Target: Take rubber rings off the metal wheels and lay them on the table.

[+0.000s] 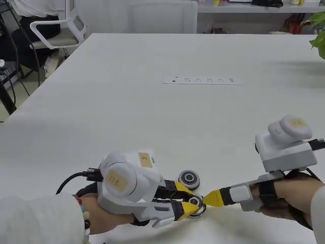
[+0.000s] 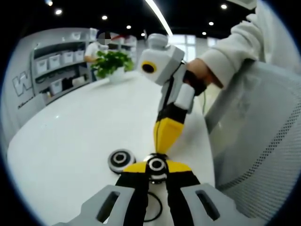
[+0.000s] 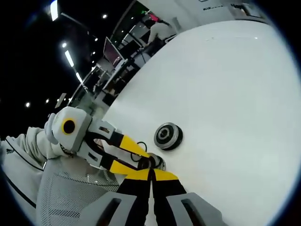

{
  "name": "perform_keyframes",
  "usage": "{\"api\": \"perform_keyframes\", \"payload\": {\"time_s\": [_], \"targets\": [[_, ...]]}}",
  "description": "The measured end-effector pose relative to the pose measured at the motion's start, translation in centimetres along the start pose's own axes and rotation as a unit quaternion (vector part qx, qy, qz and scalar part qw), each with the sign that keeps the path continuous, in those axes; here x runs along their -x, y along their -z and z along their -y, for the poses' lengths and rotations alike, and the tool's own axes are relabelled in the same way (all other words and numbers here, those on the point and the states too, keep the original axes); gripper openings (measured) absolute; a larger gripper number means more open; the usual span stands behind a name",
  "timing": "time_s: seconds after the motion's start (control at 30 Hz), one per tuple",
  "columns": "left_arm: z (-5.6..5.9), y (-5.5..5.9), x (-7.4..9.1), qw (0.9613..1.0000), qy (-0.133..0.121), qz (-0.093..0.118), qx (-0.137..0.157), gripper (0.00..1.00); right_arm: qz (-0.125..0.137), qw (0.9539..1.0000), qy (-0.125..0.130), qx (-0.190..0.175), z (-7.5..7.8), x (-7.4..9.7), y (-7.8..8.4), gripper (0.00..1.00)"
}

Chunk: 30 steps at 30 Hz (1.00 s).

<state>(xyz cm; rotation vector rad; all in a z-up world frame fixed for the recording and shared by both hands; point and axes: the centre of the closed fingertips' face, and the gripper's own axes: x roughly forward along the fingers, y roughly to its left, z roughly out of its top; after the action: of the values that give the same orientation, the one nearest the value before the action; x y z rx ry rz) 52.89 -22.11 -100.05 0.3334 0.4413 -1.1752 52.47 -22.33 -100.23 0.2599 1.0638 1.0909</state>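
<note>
Clamping a metal wheel (image 2: pixel 156 165) with my left gripper (image 1: pixel 193 204); my closed right gripper (image 3: pixel 150 172) touches it, second wheel (image 1: pixel 189 178) just beside.

Two small metal wheels. First wheel (image 1: pixel 189 178) lies flat on white counter (image 1: pixel 152 112), black rubber ring (image 1: pixel 180 178) round its rim. Second wheel (image 2: pixel 156 165), just beside it, sits nipped between left hand-held gripper (image 1: pixel 194 205) tips.

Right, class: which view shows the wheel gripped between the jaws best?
The left gripper view: the wheel faces the camera, centred between the jaws of the left gripper. The head view shows it small and mostly covered by yellow jaw tips; the right gripper view shows part of it, tucked behind jaw tips.
</note>
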Motion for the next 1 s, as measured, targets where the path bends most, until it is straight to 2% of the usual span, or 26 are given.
{"api": "perform_keyframes", "payload": {"time_s": [0.5, 0.77, 0.83, 0.9, 0.93, 0.97, 1.0], "targets": [[0.0, 0.0, 0.0, 1.0, 0.001, 0.0, 0.0, 0.14, 0.003, 0.9998, -0.018, 0.005, -0.6, -0.2, -0.3, 0.0], [0.0, 0.0, 0.0, 1.0, 0.0, 0.001, 0.001, 0.14, 0.005, 0.9998, -0.018, 0.007, -0.6, -0.2, -0.5, 0.0], [0.0, 0.0, 0.0, 1.0, 0.0, 0.001, 0.001, 0.14, 0.006, 0.9996, -0.024, 0.012, -0.8, -0.3, -0.5, 0.0], [0.0, 0.0, 0.0, 1.0, 0.0, 0.001, 0.001, 0.14, 0.015, 0.999, -0.041, 0.012, -1.5, -0.4, -0.8, 0.0], [0.0, 0.1, 0.0, 1.0, 0.0, 0.001, 0.001, 0.14, 0.005, 0.9987, -0.05, 0.011, -1.9, -0.3, -0.6, 0.0], [0.0, 0.1, 0.0, 1.0, 0.0, 0.001, 0.0, 0.14, 0.017, 0.9987, -0.047, 0.012, -2.0, -0.4, -1.1, 0.0], [0.0, 0.1, 0.0, 1.0, 0.0, 0.001, 0.001, 0.14, 0.014, 0.9989, -0.042, 0.017, -1.9, -0.4, -1.1, 0.0]]}}
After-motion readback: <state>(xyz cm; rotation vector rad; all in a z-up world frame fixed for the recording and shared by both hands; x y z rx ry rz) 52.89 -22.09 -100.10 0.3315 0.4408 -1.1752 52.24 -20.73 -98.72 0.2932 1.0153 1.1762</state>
